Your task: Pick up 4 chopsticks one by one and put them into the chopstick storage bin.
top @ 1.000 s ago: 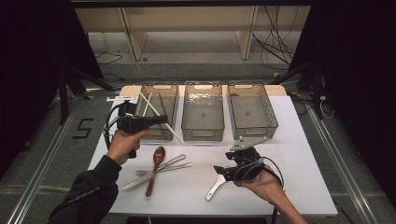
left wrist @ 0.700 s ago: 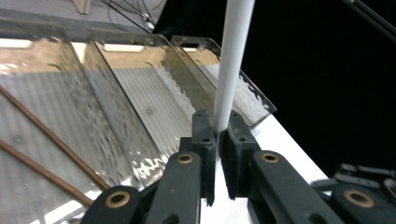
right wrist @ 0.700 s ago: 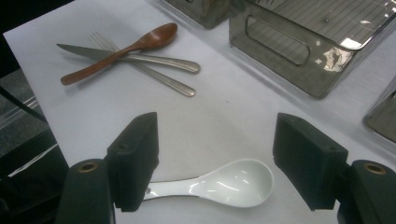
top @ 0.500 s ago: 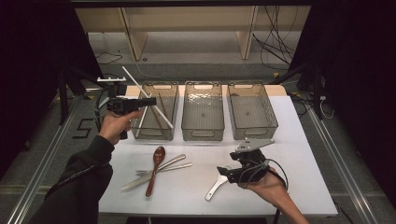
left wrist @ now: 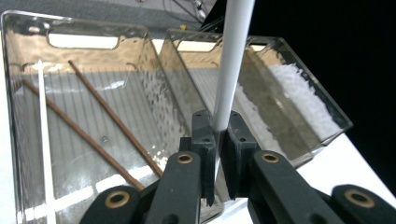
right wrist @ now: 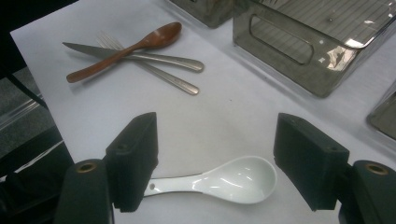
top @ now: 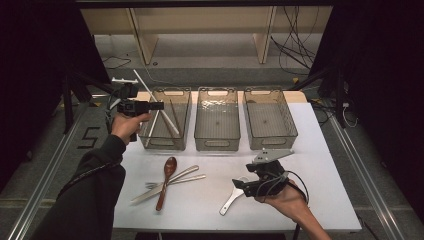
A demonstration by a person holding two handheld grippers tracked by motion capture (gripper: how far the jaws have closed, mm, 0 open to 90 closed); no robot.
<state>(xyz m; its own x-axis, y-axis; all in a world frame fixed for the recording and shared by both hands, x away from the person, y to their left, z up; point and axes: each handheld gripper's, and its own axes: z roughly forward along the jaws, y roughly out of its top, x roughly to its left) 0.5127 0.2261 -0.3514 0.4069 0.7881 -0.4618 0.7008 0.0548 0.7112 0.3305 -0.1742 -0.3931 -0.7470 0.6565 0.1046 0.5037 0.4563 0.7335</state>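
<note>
My left gripper (top: 160,106) hovers over the left clear bin (top: 165,141), shut on a white chopstick (top: 142,80) that slants up to the back left. In the left gripper view the chopstick (left wrist: 231,60) rises from between the closed jaws of my left gripper (left wrist: 216,122). Below it the bin (left wrist: 84,41) holds two brown chopsticks (left wrist: 109,116) and a white one (left wrist: 44,140). My right gripper (top: 244,187) is low at the front right. Its jaws have just been opening and stand apart on either side of a white ceramic spoon (right wrist: 233,179) lying on the table, without pressing it.
Two more clear bins, middle (top: 217,144) and right (top: 272,141), stand in a row with the left one. A wooden spoon (top: 167,175), a fork and a knife (top: 187,175) lie crossed on the white table (top: 320,165) at front centre.
My left hand has carried the white chopstick up and back to the left, from the bin's front to its back left corner. The right hand has stayed over the white spoon.
</note>
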